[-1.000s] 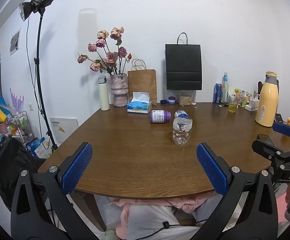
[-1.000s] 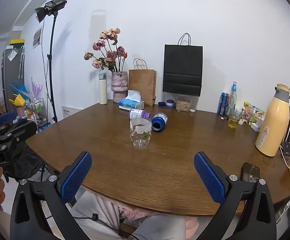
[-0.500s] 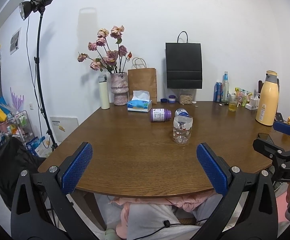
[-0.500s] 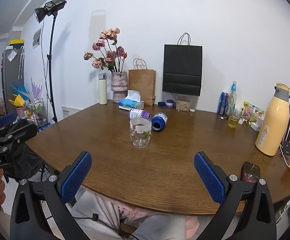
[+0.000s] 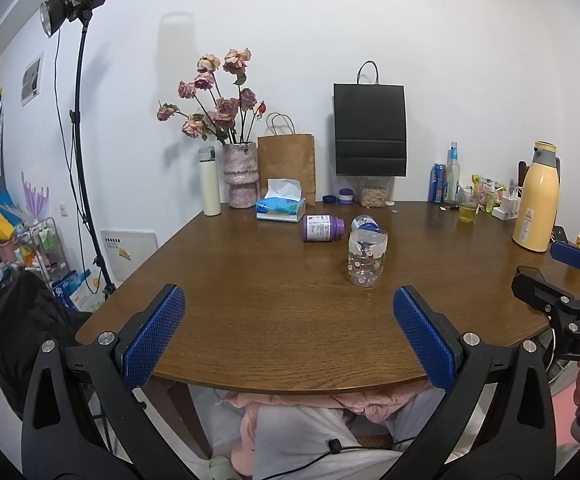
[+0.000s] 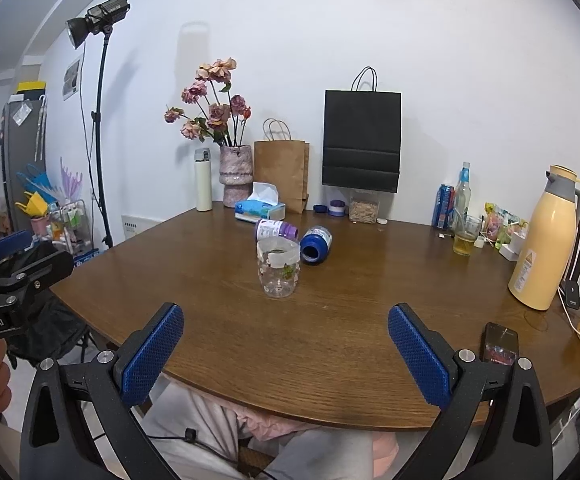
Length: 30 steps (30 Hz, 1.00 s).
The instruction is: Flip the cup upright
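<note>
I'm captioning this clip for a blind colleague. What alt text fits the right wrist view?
A clear plastic cup stands on a brown wooden table, beyond the open blue-padded right tool. Behind the cup lie a purple bottle and a blue jar on their sides; a yellow thermos stands far right.

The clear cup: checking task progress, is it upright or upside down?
Upright: the clear cup stands on the table, open rim on top.

clear flower-printed cup [image 6: 278,273], blue-padded fingers [image 6: 152,356]
</note>
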Available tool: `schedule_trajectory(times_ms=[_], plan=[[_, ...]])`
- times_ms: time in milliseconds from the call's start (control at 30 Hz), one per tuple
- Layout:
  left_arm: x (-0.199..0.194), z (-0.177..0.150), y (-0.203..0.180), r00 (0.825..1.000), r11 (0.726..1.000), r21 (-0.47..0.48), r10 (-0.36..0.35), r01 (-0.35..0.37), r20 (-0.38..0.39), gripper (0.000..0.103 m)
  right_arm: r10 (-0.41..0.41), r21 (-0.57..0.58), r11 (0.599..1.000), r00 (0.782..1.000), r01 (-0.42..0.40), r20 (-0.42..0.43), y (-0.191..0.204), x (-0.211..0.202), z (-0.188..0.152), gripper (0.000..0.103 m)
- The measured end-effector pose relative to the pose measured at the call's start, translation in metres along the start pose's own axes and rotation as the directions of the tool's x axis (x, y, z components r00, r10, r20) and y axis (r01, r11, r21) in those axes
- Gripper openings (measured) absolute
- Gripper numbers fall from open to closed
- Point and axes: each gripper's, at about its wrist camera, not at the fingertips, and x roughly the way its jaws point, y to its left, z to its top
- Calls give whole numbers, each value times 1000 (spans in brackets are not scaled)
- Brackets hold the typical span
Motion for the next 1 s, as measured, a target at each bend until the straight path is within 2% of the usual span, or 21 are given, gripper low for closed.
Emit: schedule_trajectory(times_ms=[233,367,500,633,700,800,900,1000], plan=[[3,-2,-2,1000,1000,10,1,-1,-9,103,-2,-10,1000,1000,2,0,1,1,-2,103],[8,-3,-2,1000,1000,16,-3,3,-23,103,7,23,1000,1000,-7,-3,0,4,-3,103],[23,1,-6,1000,1000,29,0,0,-6,103,-18,14,1000,999,18,32,-4,13,-3,103],[44,8,-12,999,998,54,31,-33,37,103,-19,43,999,1000,18,25,-18,40,-1,103],[59,10,-12,999,999,49,17,-19,32,103,-21,75,997,999,19,26,-28,56,1,103],[82,12,-8,1000,1000,3,-18,18,8,103,-20,125,992,1000,20,-2,-45,85,8,103],[101,16,-1,999,999,-48,-24,25,36,103,-15,170,985,1000,13,12,-64,108,21,103],[125,24,0,999,999,-24,-43,43,9,103,66,214,975,998,-65,2,-79,135,30,103]])
